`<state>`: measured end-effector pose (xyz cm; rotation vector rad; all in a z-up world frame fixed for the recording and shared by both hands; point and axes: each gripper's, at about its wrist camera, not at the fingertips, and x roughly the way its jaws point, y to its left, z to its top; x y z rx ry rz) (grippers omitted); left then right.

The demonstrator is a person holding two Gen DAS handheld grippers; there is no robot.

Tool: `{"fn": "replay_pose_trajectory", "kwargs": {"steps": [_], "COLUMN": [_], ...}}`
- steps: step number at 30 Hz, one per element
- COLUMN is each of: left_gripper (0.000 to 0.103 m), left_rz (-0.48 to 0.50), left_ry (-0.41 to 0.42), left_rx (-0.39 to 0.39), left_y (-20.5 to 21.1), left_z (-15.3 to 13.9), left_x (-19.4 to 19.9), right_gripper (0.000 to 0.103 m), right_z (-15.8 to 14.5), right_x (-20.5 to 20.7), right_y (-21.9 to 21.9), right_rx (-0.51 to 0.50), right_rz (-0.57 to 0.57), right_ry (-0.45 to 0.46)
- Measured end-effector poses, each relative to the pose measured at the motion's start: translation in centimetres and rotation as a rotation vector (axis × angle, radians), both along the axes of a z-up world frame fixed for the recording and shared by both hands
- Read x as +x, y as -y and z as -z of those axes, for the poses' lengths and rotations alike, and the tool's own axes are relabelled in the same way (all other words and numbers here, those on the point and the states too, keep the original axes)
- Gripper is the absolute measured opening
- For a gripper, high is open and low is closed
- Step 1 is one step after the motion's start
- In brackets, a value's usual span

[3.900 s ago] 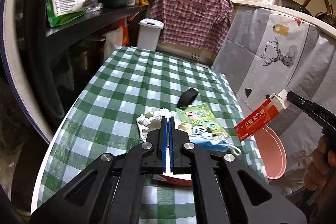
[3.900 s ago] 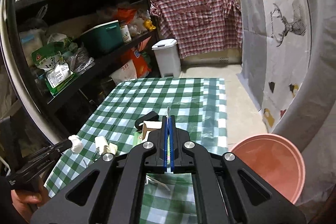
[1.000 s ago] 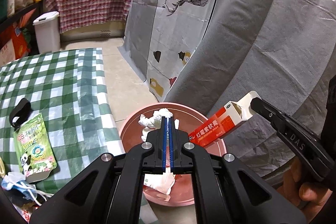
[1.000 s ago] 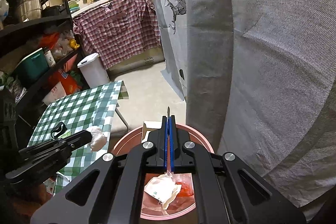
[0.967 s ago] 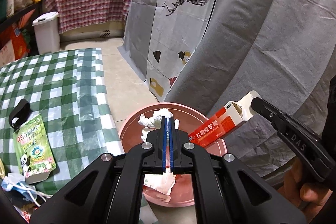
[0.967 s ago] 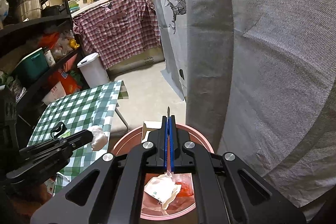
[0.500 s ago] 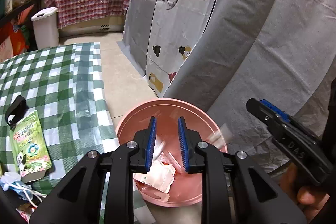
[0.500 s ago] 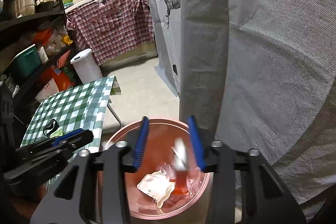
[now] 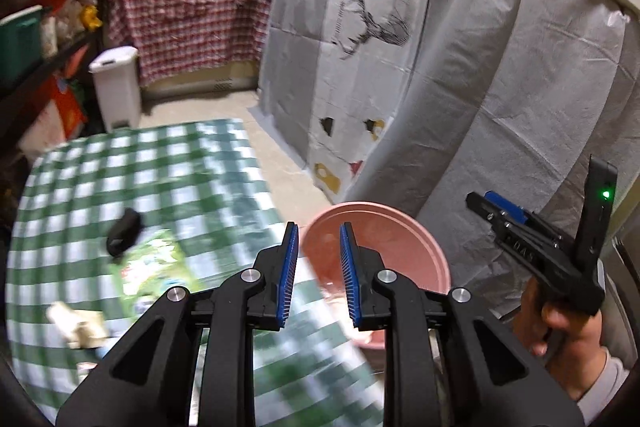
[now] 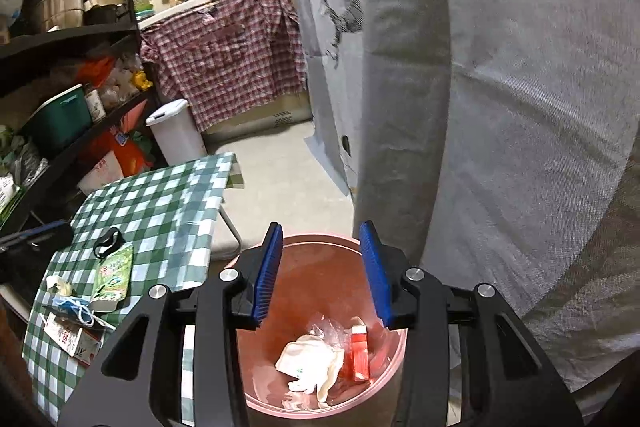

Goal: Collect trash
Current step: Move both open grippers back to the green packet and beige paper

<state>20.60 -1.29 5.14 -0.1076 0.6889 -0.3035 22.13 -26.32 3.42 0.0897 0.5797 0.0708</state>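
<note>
Both of my hand-held grippers have just let go: the right hand-held gripper (image 10: 320, 267) gapes empty over the pink bin (image 10: 384, 367). The red box (image 10: 359, 355) and crumpled tissue (image 10: 308, 359), gripped a second ago, lie inside. My left hand-held gripper (image 9: 316, 259), released, has swung left toward the bench (image 9: 160, 163).

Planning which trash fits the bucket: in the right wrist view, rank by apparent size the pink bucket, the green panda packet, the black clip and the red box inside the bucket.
1. Pink bucket
2. Green panda packet
3. Red box, though nearer the camera, so its place against the packet is unsure
4. Black clip
</note>
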Motion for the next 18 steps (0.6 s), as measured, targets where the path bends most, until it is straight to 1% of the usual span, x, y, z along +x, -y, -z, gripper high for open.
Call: {"fn": "replay_pose_trajectory", "kwargs": {"steps": [3,6,9,11,14,16,18], "left_gripper": [0.021,0.021,0.021,0.021,0.021,0.021,0.021], "left_rz": [-0.016,-0.037,-0.059,-0.077,-0.101,-0.136,-0.173], "left_ry": [0.018,0.023,0.029,0.037,0.05,0.043,-0.002], "left_rx": [0.034,0.045,0.046,0.05,0.056,0.034,-0.036], "left_y": [-2.9,-6.2,-8.9,-10.8,-12.7,-14.4,-16.1], "left_z": [-1.2,-2.3,-3.2,-3.5,-3.2,-2.2,-1.0], "left_x": [-1.8,-3.4,-4.5,-5.3,-6.1,-6.3,-5.8], "right_gripper": [0.042,0.042,0.038,0.036,0.035,0.034,0.029], "right_z": [-0.5,-0.8,-1.0,-1.2,-1.3,-1.2,-0.9], "right_x": [-0.9,-1.5,-1.9,-2.2,-2.6,-2.8,-2.7], "right_y": [-0.9,-1.4,-2.0,-2.7,-3.9,-4.8,-5.7], "right_rx": [-0.004,0.02,0.032,0.023,0.021,0.017,0.019], "right_rz": [-0.029,-0.056,-0.079,-0.09,-0.122,-0.141,-0.164], "right_ry": [0.028,0.039,0.04,0.048,0.055,0.05,0.037]}}
